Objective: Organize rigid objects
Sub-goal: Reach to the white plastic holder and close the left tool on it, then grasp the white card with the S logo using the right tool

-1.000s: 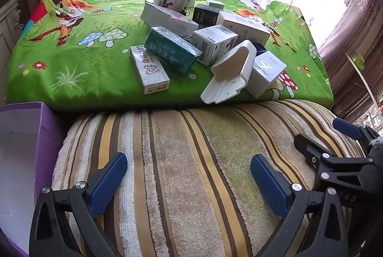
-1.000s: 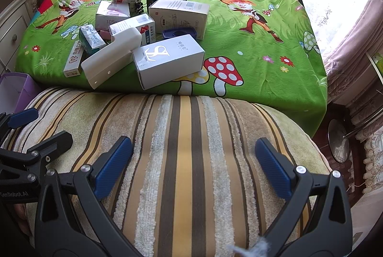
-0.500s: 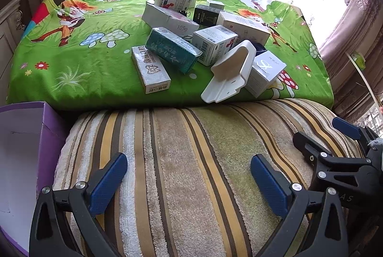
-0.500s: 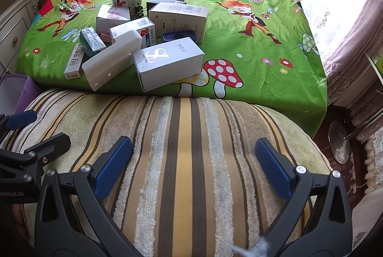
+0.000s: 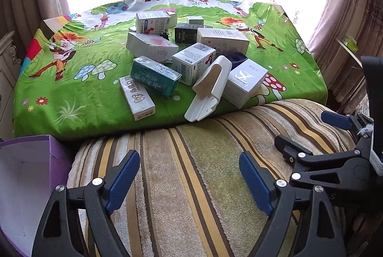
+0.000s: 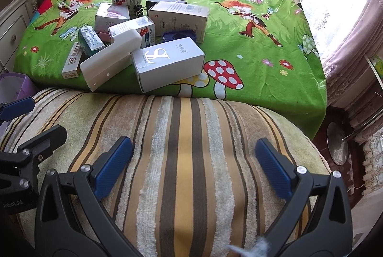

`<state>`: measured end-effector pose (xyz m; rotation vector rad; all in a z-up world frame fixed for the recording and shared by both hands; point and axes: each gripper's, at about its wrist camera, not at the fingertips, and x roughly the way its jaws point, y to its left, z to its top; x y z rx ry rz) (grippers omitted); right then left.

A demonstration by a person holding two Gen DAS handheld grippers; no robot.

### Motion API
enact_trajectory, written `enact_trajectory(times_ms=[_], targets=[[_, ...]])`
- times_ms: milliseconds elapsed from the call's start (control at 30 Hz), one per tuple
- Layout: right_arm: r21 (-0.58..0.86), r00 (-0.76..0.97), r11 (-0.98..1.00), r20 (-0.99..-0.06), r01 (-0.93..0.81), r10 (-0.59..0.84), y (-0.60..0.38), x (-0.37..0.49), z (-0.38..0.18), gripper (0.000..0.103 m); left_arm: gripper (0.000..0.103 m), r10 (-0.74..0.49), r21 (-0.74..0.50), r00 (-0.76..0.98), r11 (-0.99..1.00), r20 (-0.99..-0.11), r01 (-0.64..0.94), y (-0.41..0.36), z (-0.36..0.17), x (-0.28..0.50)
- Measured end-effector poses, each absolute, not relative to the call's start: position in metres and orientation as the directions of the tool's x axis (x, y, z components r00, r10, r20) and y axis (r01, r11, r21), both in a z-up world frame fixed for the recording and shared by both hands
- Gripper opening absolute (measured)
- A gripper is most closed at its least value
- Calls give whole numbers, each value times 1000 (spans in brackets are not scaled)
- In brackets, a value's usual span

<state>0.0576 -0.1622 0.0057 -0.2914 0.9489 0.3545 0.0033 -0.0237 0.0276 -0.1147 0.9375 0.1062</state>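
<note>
The left tongs point(image 5: 189, 175) hang over a striped cushion point(image 5: 191, 185) with nothing between their blue pads; the jaws are closing but stand well apart. The right tongs point(image 6: 194, 166) hover over the same cushion to the right, jaws wide and empty.

Beyond the cushion lies a tabletop under a green cartoon cloth point(image 6: 251, 41). A jumble of small boxes sits left of centre on it. Nearest the cushion, a white box with a silver logo point(image 6: 167, 63) lies beside a white plastic holder point(image 5: 210, 89) that leans on the pile and reaches the near edge. To the left lie a teal box point(image 5: 155, 75) and, resting partly under it, a long white carton point(image 5: 138, 99). Farther back are a barcode box point(image 5: 194, 61), a box marked 105g point(image 5: 150, 46), a wide white box point(image 6: 177, 15), a black box point(image 5: 186, 34) and a white medicine box point(image 5: 153, 21).

At the near left stands an open purple box point(image 5: 36, 161).
</note>
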Motion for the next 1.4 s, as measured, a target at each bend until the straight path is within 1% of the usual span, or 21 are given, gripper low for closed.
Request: enact_trajectory(times_ms=[133, 233, 300, 333, 400, 533, 633, 800, 900, 933, 967, 1000, 1033, 1067, 1100, 1133, 1267, 1333, 1400], targets=[[-50, 483, 900, -856, -432, 184, -164, 67, 6, 103, 81, 38, -32, 618, 994, -785, -102, -30, 35, 12], [-24, 448, 896, -872, -444, 198, -164, 78, 6, 103, 80, 31, -38, 630, 995, -776, -96, -28, 37, 20], [-19, 447, 890, -869, -457, 211, -164, 82, 5, 103, 77, 18, -46, 634, 995, -773, -85, -28, 38, 25], [-20, 446, 883, -868, -469, 218, -164, 84, 5, 103, 73, 15, -46, 632, 996, -774, -80, -28, 38, 28], [-24, 443, 862, -865, -507, 237, -165, 86, 6, 103, 71, 10, -42, 627, 997, -779, -69, -27, 38, 34], [4, 426, 845, -862, -535, 274, -169, 92, 8, 103, 69, 31, 17, 616, 999, -787, -30, -35, 35, 46], [-1, 428, 835, -859, -550, 281, -171, 96, 9, 103, 68, 22, 32, 600, 999, -800, 6, -40, 33, 57], [23, 406, 819, -860, -573, 309, -171, 99, 9, 103, 68, 70, 90, 577, 996, -814, 6, -43, 27, 78], [32, 401, 809, -857, -587, 325, -170, 101, 10, 103, 63, 93, 122, 559, 992, -824, 15, -44, 21, 89], [32, 400, 807, -856, -590, 326, -169, 102, 11, 103, 57, 94, 123, 552, 992, -828, 16, -44, 18, 92], [30, 401, 805, -856, -593, 327, -168, 103, 11, 103, 48, 81, 110, 544, 994, -835, 20, -42, 16, 95], [28, 403, 802, -854, -596, 329, -167, 105, 11, 103, 42, 59, 86, 534, 996, -844, 26, -41, 14, 98], [25, 404, 800, -854, -599, 329, -165, 106, 11, 103, 32, 39, 64, 524, 997, -851, 30, -39, 12, 100], [22, 404, 799, -854, -602, 328, -163, 108, 11, 103, 26, 26, 49, 520, 998, -854, 30, -37, 10, 101], [20, 404, 796, -854, -605, 328, -162, 109, 11, 103, 23, 16, 36, 519, 999, -854, 28, -35, 9, 101], [19, 403, 792, -853, -610, 330, -159, 111, 11, 103, 18, 1, 20, 521, 999, -853, 30, -34, 9, 100], [9, 401, 768, -849, -640, 343, -148, 113, 12, 103, 8, -38, -27, 546, 999, -837, 28, -30, 14, 94], [1, 410, 760, -842, -649, 351, -144, 114, 14, 103, 4, -53, -54, 561, 998, -826, 15, -25, 17, 90], [4, 415, 758, -835, -653, 362, -142, 117, 16, 103, 4, -78, -96, 578, 995, -812, 0, -19, 20, 84]])
